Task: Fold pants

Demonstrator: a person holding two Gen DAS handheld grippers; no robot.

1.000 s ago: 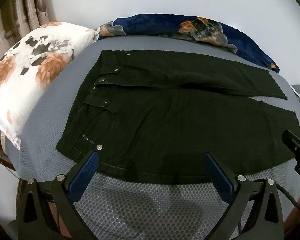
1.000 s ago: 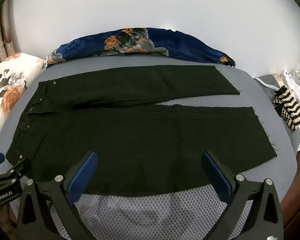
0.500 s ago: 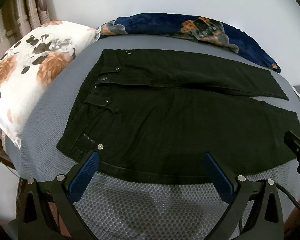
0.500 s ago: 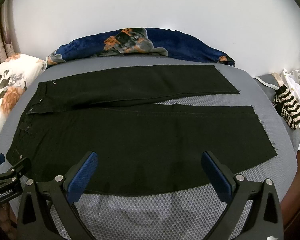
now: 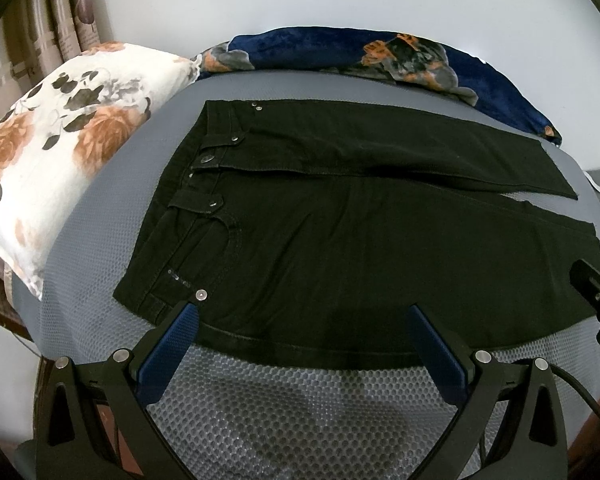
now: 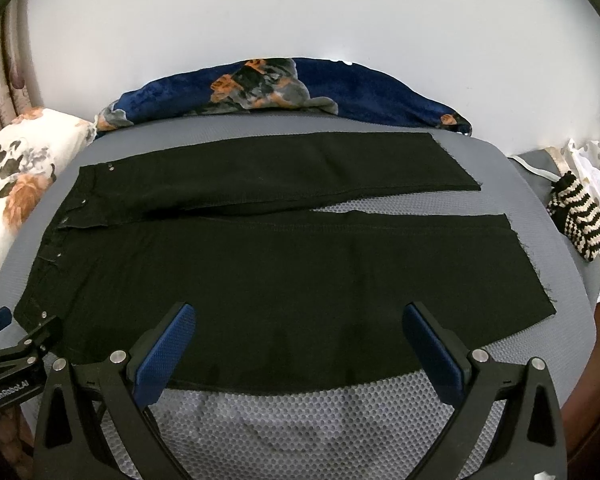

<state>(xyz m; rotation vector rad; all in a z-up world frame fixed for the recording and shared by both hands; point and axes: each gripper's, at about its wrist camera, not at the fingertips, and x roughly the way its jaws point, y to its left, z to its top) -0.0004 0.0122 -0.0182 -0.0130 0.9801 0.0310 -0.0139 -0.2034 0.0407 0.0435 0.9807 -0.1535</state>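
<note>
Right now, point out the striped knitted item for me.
The striped knitted item lies at the far right of the right wrist view, off the grey mattress edge, beside the white cloth and just past the black pants hems.

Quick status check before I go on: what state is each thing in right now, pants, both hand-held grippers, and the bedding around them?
black pants: spread flat, unfolded, legs apart at the hems, fly open
left hand-held gripper: open, empty, over the near waist edge
right hand-held gripper: open, empty, over the near leg
grey mesh cover: flat under the pants
floral pillow: lying beside the waistband
blue blanket: bunched along the far edge
</note>
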